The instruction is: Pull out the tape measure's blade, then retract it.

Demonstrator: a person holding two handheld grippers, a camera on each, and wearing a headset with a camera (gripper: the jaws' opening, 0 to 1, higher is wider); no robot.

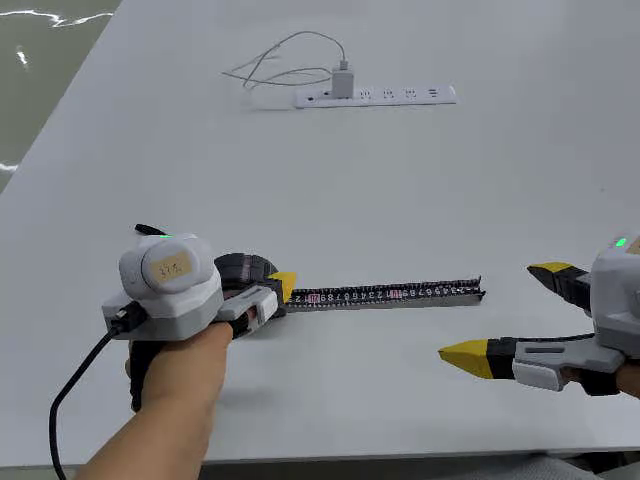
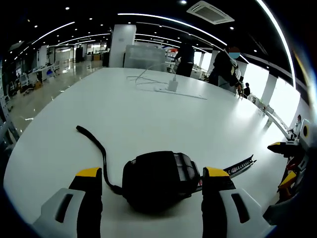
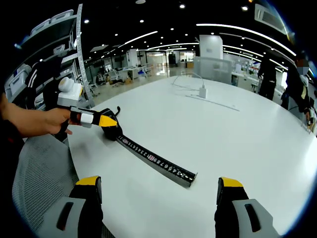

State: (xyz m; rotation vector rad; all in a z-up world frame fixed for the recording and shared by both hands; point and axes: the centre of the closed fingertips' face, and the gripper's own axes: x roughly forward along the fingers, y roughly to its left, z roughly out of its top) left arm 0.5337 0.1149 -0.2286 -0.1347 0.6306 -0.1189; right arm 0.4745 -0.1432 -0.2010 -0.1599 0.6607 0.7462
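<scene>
The tape measure's black case (image 1: 243, 268) lies on the white table (image 1: 400, 190) with my left gripper (image 1: 262, 292) shut on it. In the left gripper view the case (image 2: 158, 181) sits between the yellow-tipped jaws, its wrist strap (image 2: 96, 144) trailing left. The dark blade (image 1: 390, 294) is pulled out to the right and lies flat, ending at its tip (image 1: 480, 290). My right gripper (image 1: 505, 312) is open to the right of the tip and holds nothing. In the right gripper view the blade (image 3: 153, 158) ends just ahead of the open gripper (image 3: 159, 182).
A white power strip (image 1: 375, 96) with a plugged-in charger and coiled cable lies at the table's far side. The near table edge (image 1: 400, 458) runs just below both grippers. A grey mesh chair (image 3: 39, 168) stands off the table's left. People stand far behind (image 2: 225, 67).
</scene>
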